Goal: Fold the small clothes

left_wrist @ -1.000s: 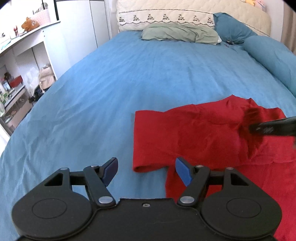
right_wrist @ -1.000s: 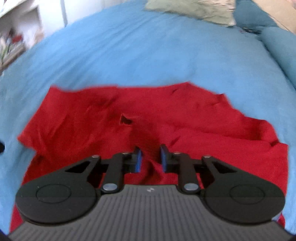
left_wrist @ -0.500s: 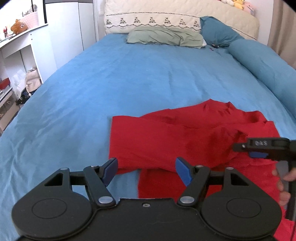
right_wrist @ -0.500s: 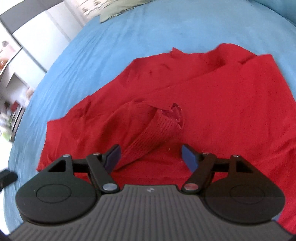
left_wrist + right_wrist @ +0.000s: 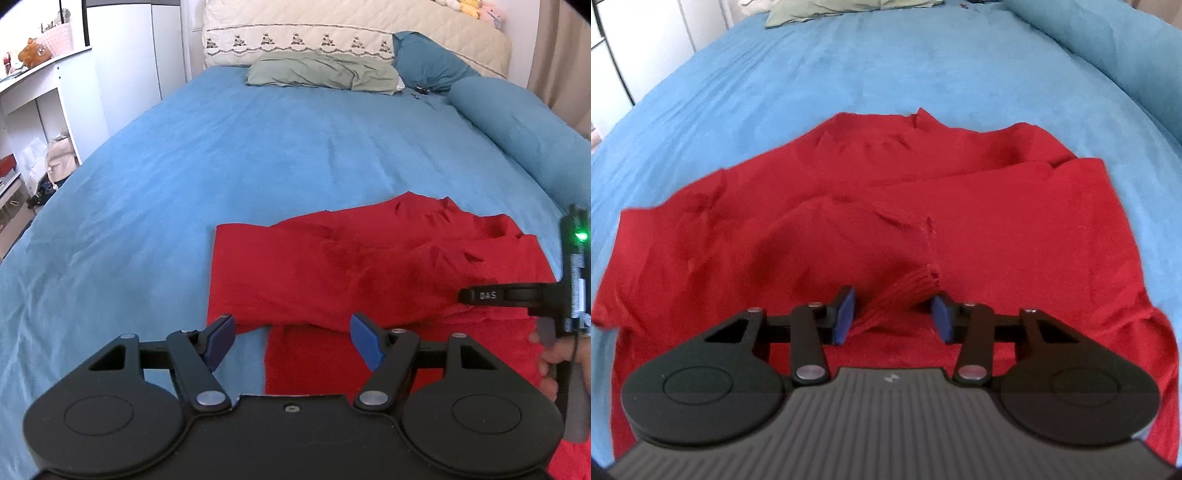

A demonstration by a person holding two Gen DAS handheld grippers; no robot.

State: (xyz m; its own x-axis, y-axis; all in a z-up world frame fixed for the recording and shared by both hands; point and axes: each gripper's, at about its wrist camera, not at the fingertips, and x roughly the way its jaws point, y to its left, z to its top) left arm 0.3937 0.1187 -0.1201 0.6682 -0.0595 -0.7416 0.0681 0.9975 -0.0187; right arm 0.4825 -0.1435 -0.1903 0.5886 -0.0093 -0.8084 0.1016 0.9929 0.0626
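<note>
1. Left wrist view: the left gripper point(image 5: 291, 336) has its blue fingers point(image 5: 221, 336) spread wide with nothing between them. The red garment point(image 5: 332, 269) lies flat on the blue bedspread point(image 5: 229, 155) just ahead of the tips and off to their right, long axis running left to right across the view, its straight left edge ahead of the left finger. A folded-over layer sits on top, and a lower layer pokes out toward the fingers.
2. Same view: the right gripper point(image 5: 466, 295) comes in from the right edge over the garment's right part; can't tell its finger state from here.
3. Same view: a green pillow point(image 5: 321, 72) and teal pillows point(image 5: 517, 122) sit far ahead, white shelves point(image 5: 40, 110) to the left.
4. Right wrist view: the right gripper point(image 5: 892, 315) has its fingers apart, not pinching, with a ribbed cuff point(image 5: 905, 291) of the red garment point(image 5: 997, 236) lying loosely between them. The garment spreads wide to both sides of the tips.
</note>
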